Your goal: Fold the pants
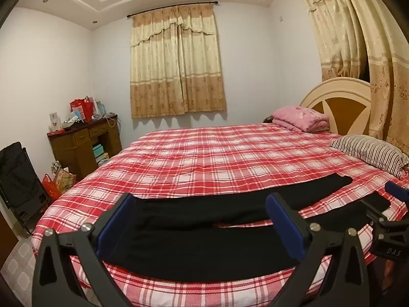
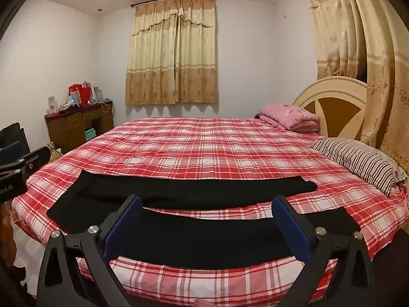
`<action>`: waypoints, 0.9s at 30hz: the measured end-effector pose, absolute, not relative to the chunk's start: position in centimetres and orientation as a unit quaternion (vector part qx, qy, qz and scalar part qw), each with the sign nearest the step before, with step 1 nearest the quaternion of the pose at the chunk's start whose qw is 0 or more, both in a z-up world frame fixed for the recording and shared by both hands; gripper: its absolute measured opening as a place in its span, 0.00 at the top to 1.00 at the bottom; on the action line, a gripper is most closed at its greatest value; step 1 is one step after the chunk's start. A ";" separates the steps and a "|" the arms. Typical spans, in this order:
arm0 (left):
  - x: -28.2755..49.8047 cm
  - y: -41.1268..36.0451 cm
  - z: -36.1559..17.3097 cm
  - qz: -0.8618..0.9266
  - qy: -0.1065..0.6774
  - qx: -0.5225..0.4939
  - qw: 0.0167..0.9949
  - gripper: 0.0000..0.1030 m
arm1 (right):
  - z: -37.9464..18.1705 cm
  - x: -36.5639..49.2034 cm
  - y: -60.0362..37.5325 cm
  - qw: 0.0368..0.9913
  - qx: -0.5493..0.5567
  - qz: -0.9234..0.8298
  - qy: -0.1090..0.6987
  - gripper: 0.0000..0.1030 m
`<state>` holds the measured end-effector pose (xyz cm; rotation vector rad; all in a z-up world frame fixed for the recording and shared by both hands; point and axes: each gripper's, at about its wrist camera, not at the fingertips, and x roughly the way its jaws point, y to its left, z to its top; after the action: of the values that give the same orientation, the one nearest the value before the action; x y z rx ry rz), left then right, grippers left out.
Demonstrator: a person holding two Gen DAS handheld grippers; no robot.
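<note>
Black pants (image 1: 194, 240) lie spread flat on the near edge of the red plaid bed (image 1: 217, 153), both legs running to the right. My left gripper (image 1: 202, 220) is open and empty, hovering over the waist end. My right gripper (image 2: 207, 220) is open and empty over the near leg of the pants (image 2: 204, 238); the far leg (image 2: 194, 188) lies beyond it. The right gripper shows at the right edge of the left wrist view (image 1: 391, 204). The left one shows at the left edge of the right wrist view (image 2: 23, 163).
A striped pillow (image 1: 370, 153) and a folded pink quilt (image 1: 299, 117) lie by the headboard (image 1: 337, 102) at right. A wooden desk (image 1: 84, 140) with bags stands at the far left. A black folding chair (image 1: 20, 179) stands on the left floor.
</note>
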<state>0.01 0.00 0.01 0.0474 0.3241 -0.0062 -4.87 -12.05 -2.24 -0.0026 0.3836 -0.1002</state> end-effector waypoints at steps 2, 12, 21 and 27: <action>0.0 0.0 0.0 -0.006 0.162 0.023 0.986 0.00 | -2.3 -4.9 -12.0 0.980 -0.003 -0.050 0.191 0.01; 0.6 -0.2 -0.8 -0.005 0.164 0.026 0.986 0.00 | -2.4 -4.8 -12.0 0.981 -0.004 -0.051 0.189 0.01; 0.6 -0.2 -1.0 -0.004 0.174 0.028 0.984 0.00 | -2.4 -5.1 -11.9 0.981 -0.003 -0.050 0.189 0.01; 0.8 -0.1 -0.9 -0.004 0.182 0.027 0.983 0.00 | -3.0 -4.5 -11.9 0.980 -0.004 -0.050 0.193 0.01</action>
<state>0.79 -0.11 -0.90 0.0551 0.3653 -0.0071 -4.52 -11.93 -3.04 -0.0089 0.3891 -0.1005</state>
